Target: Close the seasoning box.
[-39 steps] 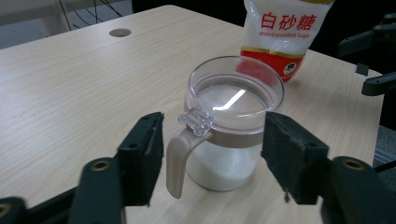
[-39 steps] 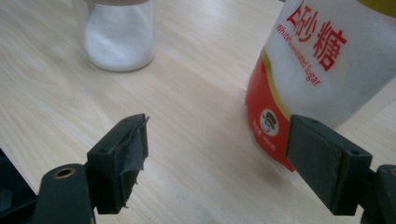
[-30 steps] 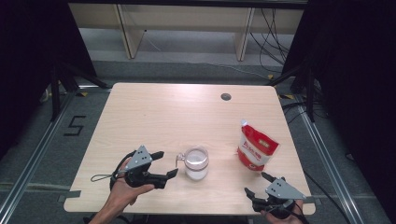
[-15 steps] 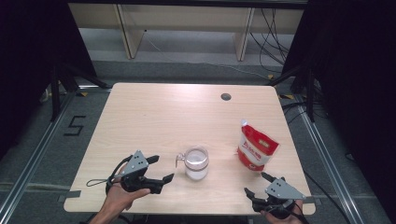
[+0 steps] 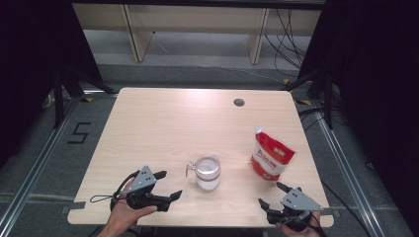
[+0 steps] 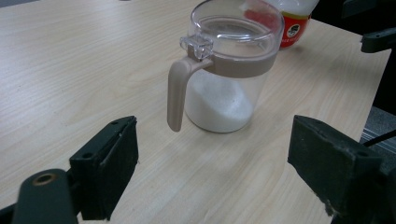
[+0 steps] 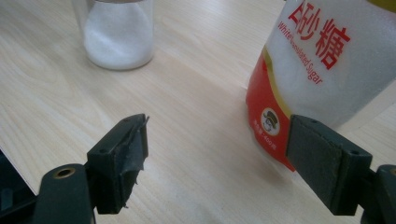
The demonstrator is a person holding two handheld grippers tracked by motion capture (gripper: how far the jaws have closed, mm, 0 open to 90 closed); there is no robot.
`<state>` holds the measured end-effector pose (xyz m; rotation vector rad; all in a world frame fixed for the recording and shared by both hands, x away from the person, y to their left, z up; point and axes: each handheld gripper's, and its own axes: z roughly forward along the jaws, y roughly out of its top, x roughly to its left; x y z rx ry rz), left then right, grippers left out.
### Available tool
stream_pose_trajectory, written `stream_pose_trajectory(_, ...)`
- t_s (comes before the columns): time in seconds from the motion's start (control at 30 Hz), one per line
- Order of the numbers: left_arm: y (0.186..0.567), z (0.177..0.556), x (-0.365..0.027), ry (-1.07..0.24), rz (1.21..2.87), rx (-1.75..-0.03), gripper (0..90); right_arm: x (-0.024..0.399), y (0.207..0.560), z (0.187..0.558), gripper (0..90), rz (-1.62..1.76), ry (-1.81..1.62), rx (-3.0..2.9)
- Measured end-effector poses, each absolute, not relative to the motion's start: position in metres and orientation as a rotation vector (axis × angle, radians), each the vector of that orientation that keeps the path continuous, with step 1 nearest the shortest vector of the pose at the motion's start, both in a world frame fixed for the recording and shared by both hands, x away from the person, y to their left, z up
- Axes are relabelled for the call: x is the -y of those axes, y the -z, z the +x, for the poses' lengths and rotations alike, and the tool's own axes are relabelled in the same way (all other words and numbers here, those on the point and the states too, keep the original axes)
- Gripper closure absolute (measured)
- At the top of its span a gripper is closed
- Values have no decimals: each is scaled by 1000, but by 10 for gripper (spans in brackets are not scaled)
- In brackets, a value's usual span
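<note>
A clear jar with a beige handle and clear lid stands near the table's front middle, partly filled with white sugar. A red-and-white sugar pouch stands upright to its right. My left gripper is open at the front left, jaws pointing toward the jar, a short way off its handle. My right gripper is open at the front right edge, just in front of the pouch, with the jar farther off to its left.
The wooden table has a dark cable hole at the back right. Shelving legs and cables lie on the floor beyond the far edge. A person's hand holds the left gripper at the front edge.
My left gripper has drawn back from the jar, toward the front edge and slightly left. The right gripper, jar and pouch have stayed put.
</note>
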<state>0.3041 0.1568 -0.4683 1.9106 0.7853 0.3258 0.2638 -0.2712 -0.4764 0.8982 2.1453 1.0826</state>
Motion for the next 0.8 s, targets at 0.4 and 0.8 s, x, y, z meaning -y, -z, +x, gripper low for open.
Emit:
stream_pose_trajectory(0.4,477,296,-163,-335,1949,-759,159,270,477,263,222,914,-1085,-2143)
stream_pose_trajectory(0.8,487,285,-167,-343,1984,-768,159,270,477,262,223,931,-1088,-2155)
